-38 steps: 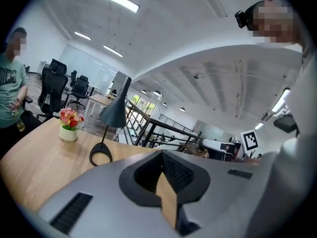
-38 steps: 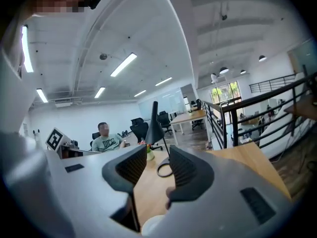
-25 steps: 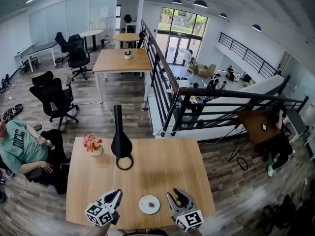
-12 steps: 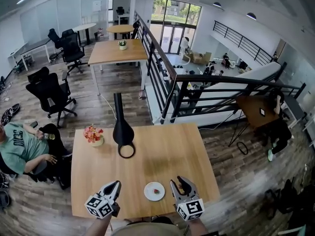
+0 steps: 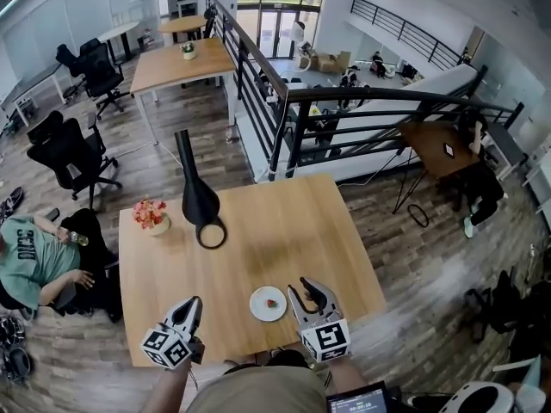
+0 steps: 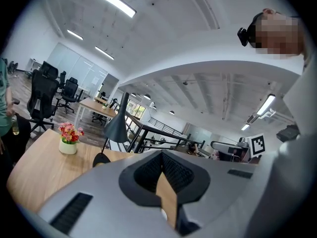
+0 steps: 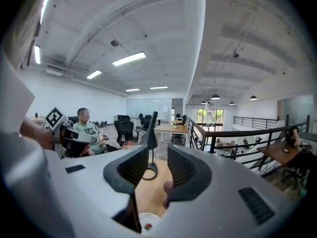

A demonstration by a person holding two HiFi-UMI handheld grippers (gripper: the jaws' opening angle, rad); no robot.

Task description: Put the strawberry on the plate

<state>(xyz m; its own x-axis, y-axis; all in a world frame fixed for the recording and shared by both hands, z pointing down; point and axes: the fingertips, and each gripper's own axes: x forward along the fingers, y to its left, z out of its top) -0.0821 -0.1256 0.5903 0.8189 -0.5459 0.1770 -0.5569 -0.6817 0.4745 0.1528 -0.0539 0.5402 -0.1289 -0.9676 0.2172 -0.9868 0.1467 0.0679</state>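
- The plate lies on the table, near its front edge.
- The strawberry lies on the plate.
- The left gripper is left of the plate, apart from it.
- The right gripper is just right of the plate.
- The lamp stands on the table behind the plate, toward the left.
- The flowers stand just left of the lamp.
- A seated person is left of the table.
- A railing runs behind the table.
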